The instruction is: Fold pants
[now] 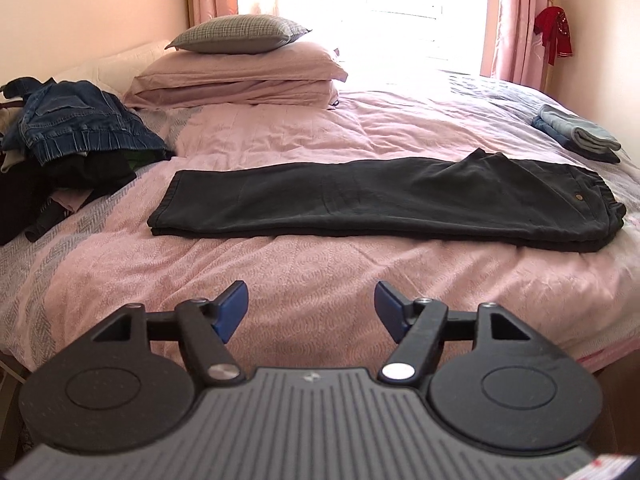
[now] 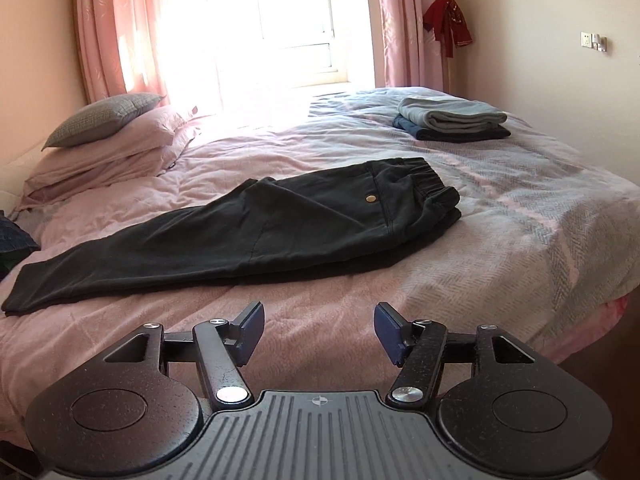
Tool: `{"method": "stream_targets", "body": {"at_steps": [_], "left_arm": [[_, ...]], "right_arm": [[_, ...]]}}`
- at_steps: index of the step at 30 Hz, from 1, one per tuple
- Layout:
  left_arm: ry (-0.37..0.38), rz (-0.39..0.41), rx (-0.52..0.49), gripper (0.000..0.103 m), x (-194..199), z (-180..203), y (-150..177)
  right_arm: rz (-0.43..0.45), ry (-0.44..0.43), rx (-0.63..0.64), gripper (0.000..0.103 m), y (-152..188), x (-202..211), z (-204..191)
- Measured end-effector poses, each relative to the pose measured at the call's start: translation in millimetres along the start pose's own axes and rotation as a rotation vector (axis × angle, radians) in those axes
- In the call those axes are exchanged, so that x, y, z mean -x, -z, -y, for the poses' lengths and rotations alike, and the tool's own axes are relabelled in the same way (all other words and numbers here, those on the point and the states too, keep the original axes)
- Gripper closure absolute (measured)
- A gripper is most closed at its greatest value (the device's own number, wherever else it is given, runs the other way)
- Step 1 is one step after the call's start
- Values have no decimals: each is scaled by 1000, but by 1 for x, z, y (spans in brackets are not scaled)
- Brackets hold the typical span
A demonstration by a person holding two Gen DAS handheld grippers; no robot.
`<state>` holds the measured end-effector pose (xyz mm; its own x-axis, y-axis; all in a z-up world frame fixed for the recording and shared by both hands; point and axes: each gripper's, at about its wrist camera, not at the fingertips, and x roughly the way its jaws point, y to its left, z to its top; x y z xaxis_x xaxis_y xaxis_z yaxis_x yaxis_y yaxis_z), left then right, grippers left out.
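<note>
Lengthwise on the bed, the dark pants lie folded leg over leg, while the left hand-held gripper and right hand-held gripper hover before them, jaws spread and empty.

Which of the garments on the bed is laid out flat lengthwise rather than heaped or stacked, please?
The black pants across the middle of the bed: they lie flat, unlike the heaped denim pile and the folded stack.

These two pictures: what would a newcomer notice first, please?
Dark pants, already folded lengthwise, lie across the middle of the pink bed. An unfolded clothes heap sits at its left, a folded stack at the far right; both grippers hover open.
</note>
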<state>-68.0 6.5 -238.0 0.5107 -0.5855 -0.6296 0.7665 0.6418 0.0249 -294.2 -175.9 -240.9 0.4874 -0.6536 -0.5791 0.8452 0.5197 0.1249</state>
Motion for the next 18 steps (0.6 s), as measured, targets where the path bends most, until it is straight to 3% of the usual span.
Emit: {"method": "stream_targets", "body": {"at_steps": [13, 18], "left_arm": [[-63, -55, -34, 35, -29, 28, -15], [-17, -66, 6, 34, -56, 21, -20]], "right_arm": [[-48, -43, 10, 45, -7, -35, 14], [-87, -28, 34, 45, -10, -53, 14]]}}
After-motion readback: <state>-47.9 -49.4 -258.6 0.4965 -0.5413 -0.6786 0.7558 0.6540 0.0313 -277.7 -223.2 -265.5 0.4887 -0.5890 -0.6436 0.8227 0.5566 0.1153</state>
